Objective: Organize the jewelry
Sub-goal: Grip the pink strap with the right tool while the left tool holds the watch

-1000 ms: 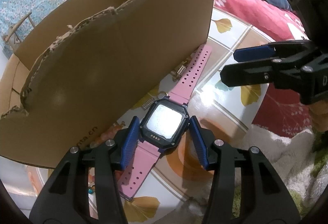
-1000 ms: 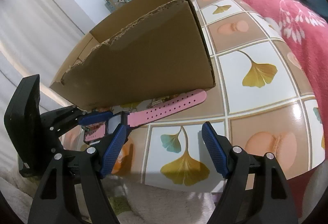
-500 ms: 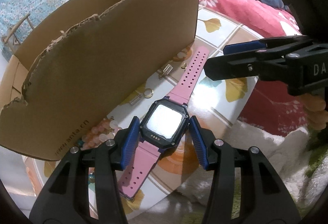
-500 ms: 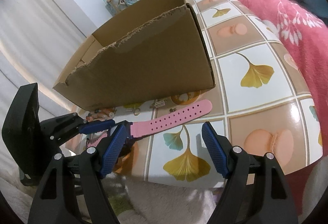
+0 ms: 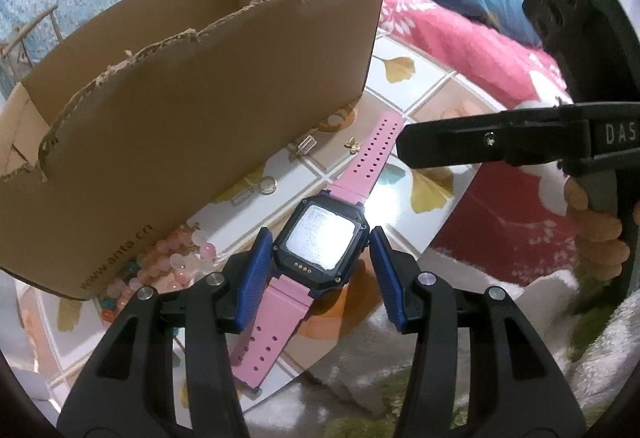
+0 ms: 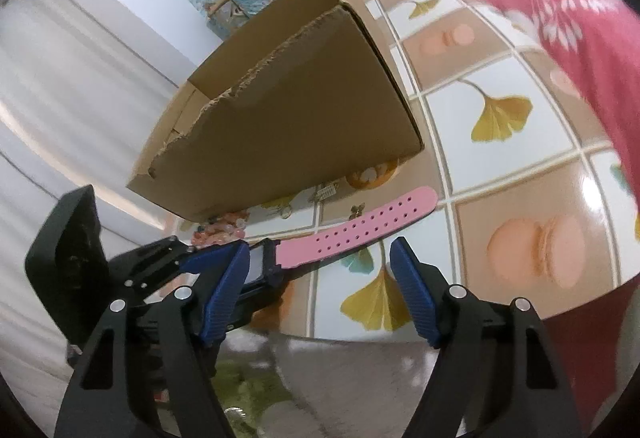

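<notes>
A pink-strapped watch (image 5: pixel 322 248) with a dark square body sits between the blue pads of my left gripper (image 5: pixel 320 270), which is shut on the body. Its long strap (image 6: pixel 356 230) reaches out over the tiled table cover. My right gripper (image 6: pixel 320 282) hangs just short of that strap with its jaws closing. The strap runs past its fingertips and neither pad touches it. In the left wrist view the right gripper (image 5: pixel 408 147) shows edge-on beside the strap's far end. A torn cardboard box (image 5: pixel 180 97) stands behind the watch.
Pink beads (image 5: pixel 180 254), a ring (image 5: pixel 267 185) and two small charms (image 5: pixel 306 145) lie along the box's (image 6: pixel 300 125) near wall. The table cover (image 6: pixel 500 117) has ginkgo and macaron prints. A red blanket (image 5: pixel 460 37) and fluffy rug border the table's edge.
The watch stays in the left gripper while the table drops away, uncovering beads and small pieces by the box. The right gripper has closed in on the strap's far end, its jaws slightly narrower.
</notes>
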`<state>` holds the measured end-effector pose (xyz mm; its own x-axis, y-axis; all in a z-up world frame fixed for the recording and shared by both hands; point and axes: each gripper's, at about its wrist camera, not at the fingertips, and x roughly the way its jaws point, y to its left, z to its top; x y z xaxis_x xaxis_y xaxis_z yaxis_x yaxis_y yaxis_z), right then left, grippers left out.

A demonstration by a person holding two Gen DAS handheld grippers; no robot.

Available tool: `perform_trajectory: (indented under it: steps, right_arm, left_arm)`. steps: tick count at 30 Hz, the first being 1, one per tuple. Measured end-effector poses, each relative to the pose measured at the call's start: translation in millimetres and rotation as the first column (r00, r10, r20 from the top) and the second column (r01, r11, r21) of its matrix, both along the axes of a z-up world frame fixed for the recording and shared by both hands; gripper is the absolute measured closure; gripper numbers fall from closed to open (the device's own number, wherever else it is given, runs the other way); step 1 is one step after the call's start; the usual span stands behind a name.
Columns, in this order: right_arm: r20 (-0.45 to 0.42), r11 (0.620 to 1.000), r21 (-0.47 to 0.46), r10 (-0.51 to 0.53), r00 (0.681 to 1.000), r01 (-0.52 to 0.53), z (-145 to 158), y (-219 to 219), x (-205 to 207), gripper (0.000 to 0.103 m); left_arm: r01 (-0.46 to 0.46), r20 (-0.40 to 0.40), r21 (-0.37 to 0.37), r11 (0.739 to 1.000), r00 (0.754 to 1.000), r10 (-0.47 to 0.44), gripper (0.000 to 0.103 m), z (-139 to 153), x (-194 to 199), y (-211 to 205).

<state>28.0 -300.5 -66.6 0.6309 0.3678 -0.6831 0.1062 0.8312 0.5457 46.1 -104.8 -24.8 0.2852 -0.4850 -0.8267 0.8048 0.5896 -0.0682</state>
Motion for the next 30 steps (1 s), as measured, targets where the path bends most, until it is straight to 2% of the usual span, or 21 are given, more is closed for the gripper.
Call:
perform_trajectory:
  steps: [8,14,22,30]
  right_arm:
    - [-0.041,0.988,0.155,0.004,0.999,0.002,-11.7,-0.3,-0.9,0.037]
    - [-0.084,0.956,0.294,0.019,0.996,0.007,-25.0,2.7,5.9,0.041]
    - [-0.133,0.913,0.407,0.036,0.99,0.021,-39.4,8.5,9.5,0.049]
    - [-0.186,0.881,0.471,0.042,0.982,0.051,-52.8,10.9,10.7,0.059]
  left_arm:
    - [-0.014,-0.066,-0.075,0.997,0.998,0.009,0.055,-4.3,4.7,9.4]
    - [-0.011,-0.095,-0.116,0.993,0.995,0.0,0.055,-8.9,6.0,15.0]
    - [-0.028,-0.147,-0.179,0.983,0.989,0.001,0.055,-8.3,10.2,26.9]
    - [-0.023,-0.163,-0.212,0.977,0.987,-0.013,0.055,-7.5,7.8,32.3]
